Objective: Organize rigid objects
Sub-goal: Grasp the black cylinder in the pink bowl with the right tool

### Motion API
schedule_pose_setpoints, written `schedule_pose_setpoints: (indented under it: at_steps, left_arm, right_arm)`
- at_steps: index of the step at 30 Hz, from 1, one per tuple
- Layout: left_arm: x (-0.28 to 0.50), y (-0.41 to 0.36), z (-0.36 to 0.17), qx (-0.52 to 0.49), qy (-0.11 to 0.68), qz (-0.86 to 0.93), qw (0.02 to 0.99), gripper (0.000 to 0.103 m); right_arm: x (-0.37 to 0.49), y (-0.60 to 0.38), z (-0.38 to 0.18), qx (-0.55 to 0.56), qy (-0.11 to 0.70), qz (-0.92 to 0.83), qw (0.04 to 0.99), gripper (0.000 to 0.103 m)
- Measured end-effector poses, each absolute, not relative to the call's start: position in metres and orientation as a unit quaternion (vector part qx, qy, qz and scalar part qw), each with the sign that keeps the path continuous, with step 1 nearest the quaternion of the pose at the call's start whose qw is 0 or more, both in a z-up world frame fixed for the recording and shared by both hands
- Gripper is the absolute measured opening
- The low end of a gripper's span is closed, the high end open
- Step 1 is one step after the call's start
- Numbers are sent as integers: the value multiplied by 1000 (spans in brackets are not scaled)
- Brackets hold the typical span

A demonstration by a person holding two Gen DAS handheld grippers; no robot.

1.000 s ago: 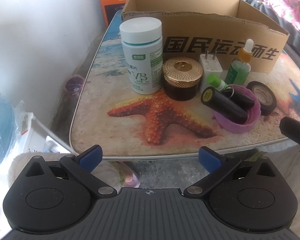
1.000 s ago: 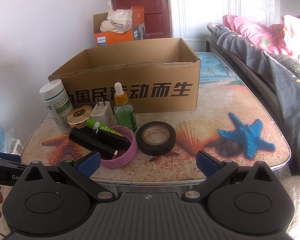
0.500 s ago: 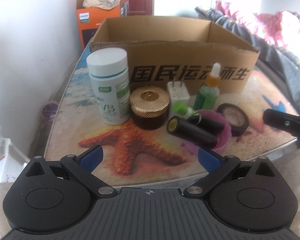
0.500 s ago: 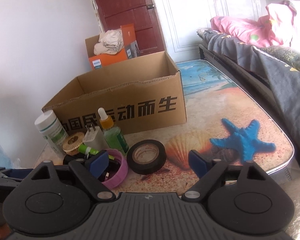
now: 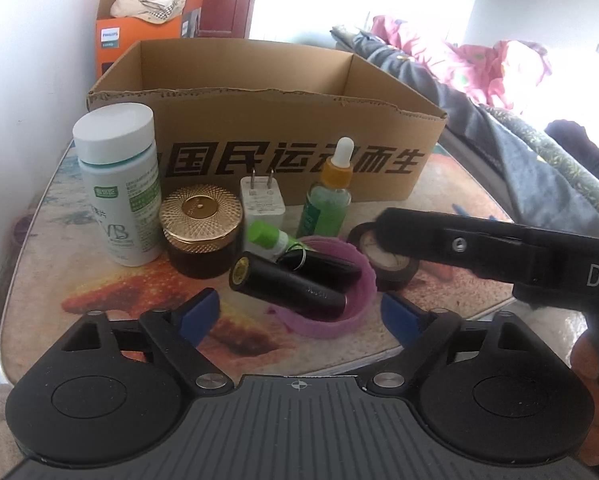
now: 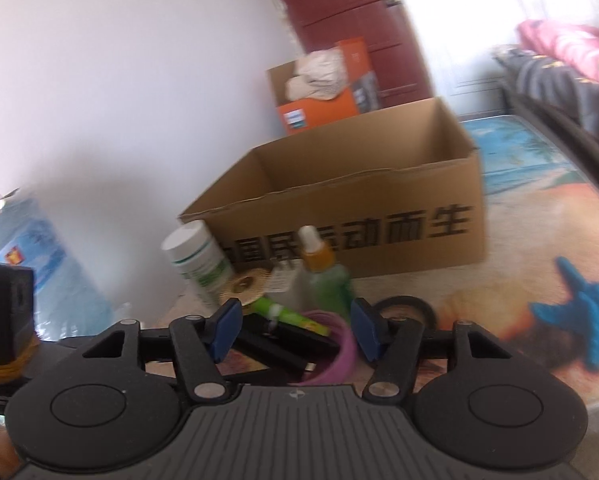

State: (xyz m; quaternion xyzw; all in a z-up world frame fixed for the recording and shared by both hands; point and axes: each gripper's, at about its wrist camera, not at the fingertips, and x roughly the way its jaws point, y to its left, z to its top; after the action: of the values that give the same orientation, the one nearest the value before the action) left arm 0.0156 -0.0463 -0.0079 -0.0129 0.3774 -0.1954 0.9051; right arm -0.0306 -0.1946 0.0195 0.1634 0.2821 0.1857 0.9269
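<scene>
Both my tongs hang at the near edge of the bench (image 5: 39, 264), over a crowded cluster of small things in the middle of the frame. My left tongs (image 5: 299, 312) stand spread with nothing between the pads, having just narrowed a little. My right tongs (image 6: 295, 330) are half spread, have just been closing, and pinch nothing yet.

The things to be tidied sit in front of the open cardboard box (image 5: 283, 160), which looks empty from here. A black tube (image 5: 287, 286) lies across the rim of a pink ring (image 5: 363, 280), with a second dark tube beside it. A green-capped stick (image 5: 265, 236) lies just behind. Left of centre stand a white pill bottle (image 5: 117, 184) and a gold-lidded jar (image 5: 199, 232). A white plug (image 5: 261, 200) and a green dropper bottle (image 5: 331, 200) stand against the box. A roll of black tape (image 5: 395, 268) lies to the right.

Risks, as I judge them:
- My right tongs reach across the left view over the tape, so the two tools may collide.
- The tube is round and perched on the ring, so an off-centre pinch may roll it off the near edge.
- A wide sweep may topple the tall dropper bottle.
- The right view is blurred, so my aim there is uncertain.
</scene>
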Motion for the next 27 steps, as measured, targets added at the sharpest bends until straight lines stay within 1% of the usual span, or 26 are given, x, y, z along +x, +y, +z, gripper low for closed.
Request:
schedule_pose_setpoints:
  at_steps: [2, 3, 5, 6, 9, 11, 14, 16, 22, 27]
  left_arm:
    - [18, -46, -10, -24, 377, -196, 905, 77]
    - [19, -45, -12, -27, 376, -195, 906, 75]
    - [21, -44, -14, -36, 371, -193, 907, 67]
    - [22, -43, -14, -39, 367, -192, 909, 65]
    - [21, -40, -15, -46, 349, -191, 916, 60]
    - [20, -39, -17, -45, 339, -194, 920, 53]
    - [18, -40, -18, -39, 326, -197, 924, 47]
    - [17, -41, -20, -35, 319, -202, 925, 44]
    - [15, -50, -22, -15, 306, -215, 927, 38]
    - [19, -50, -22, -22, 308, -218, 926, 37]
  right_arm:
    - [-22, -188, 20, 154, 289, 211, 921, 54]
    - [-17, -185, 20, 150, 296, 223, 917, 51]
    - [-6, -179, 20, 144, 312, 252, 905, 47]
    - [-1, -177, 20, 141, 319, 264, 899, 45]
    - [11, -170, 21, 121, 337, 293, 887, 40]
    - [19, -165, 22, 102, 345, 308, 881, 38]
    - [28, -159, 25, 82, 359, 324, 871, 35]
    - [33, -156, 25, 71, 367, 330, 867, 31]
    - [42, -150, 23, 36, 377, 331, 864, 29]
    - [46, -151, 20, 34, 384, 331, 861, 29]
